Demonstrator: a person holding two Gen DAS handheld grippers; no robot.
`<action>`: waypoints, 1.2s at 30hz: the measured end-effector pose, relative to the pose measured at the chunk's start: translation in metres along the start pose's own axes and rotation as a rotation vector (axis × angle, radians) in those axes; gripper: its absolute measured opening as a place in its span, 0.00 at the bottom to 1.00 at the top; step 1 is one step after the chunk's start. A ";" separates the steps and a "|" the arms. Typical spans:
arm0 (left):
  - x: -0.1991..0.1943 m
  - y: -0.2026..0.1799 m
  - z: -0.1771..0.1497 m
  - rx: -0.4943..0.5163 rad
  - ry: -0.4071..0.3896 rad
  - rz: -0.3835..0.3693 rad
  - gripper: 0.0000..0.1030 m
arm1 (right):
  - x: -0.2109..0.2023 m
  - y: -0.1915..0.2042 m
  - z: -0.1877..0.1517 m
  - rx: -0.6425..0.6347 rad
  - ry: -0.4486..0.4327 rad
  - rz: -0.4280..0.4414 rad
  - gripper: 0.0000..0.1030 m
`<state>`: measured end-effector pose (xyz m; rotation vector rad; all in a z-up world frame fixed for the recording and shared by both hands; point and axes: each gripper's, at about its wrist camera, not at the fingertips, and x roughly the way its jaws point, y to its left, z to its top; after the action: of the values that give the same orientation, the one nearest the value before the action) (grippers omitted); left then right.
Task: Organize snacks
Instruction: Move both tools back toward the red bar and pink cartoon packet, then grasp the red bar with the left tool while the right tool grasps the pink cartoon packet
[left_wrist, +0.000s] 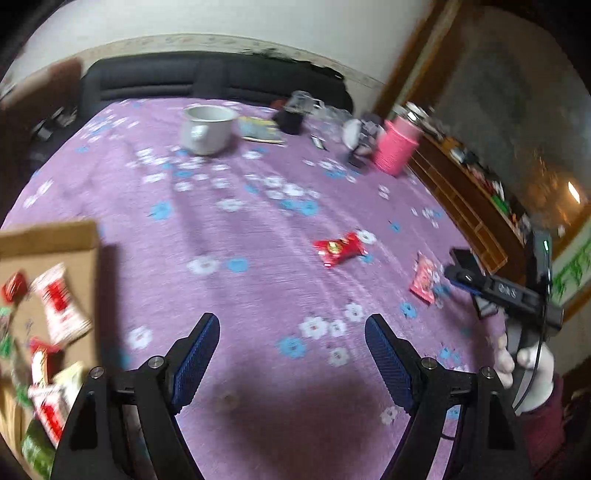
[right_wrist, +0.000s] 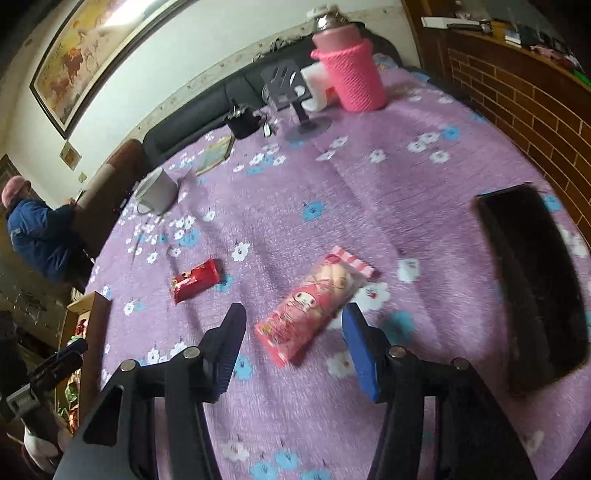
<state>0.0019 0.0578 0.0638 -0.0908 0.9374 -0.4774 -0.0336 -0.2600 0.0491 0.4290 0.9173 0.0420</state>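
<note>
A red snack packet (left_wrist: 340, 249) (right_wrist: 195, 280) and a pink snack packet (left_wrist: 424, 277) (right_wrist: 314, 306) lie on the purple flowered tablecloth (left_wrist: 240, 229). A cardboard box (left_wrist: 48, 295) at the left holds several snack packets; it also shows at the left in the right wrist view (right_wrist: 86, 332). My left gripper (left_wrist: 291, 332) is open and empty above the cloth, right of the box. My right gripper (right_wrist: 293, 325) is open, with its jaws on either side of the near end of the pink packet, just above it.
A white mug (left_wrist: 207, 127), a pink knitted-sleeve bottle (left_wrist: 395, 147) (right_wrist: 351, 74), a dark phone stand (right_wrist: 288, 88) and small items stand at the far side. A black tray (right_wrist: 535, 280) lies at the right. A person (right_wrist: 33, 236) sits far left.
</note>
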 end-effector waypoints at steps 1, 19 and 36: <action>0.007 -0.005 0.003 0.020 0.013 0.012 0.82 | 0.008 0.002 0.002 0.005 0.010 -0.011 0.51; 0.129 -0.077 0.057 0.430 0.059 0.131 0.82 | 0.044 0.014 0.010 -0.113 0.021 -0.034 0.25; 0.127 -0.082 0.043 0.400 0.112 0.117 0.19 | 0.042 0.015 0.006 -0.127 0.016 -0.008 0.24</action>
<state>0.0695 -0.0759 0.0165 0.3551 0.9348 -0.5568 -0.0015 -0.2396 0.0260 0.3069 0.9261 0.0959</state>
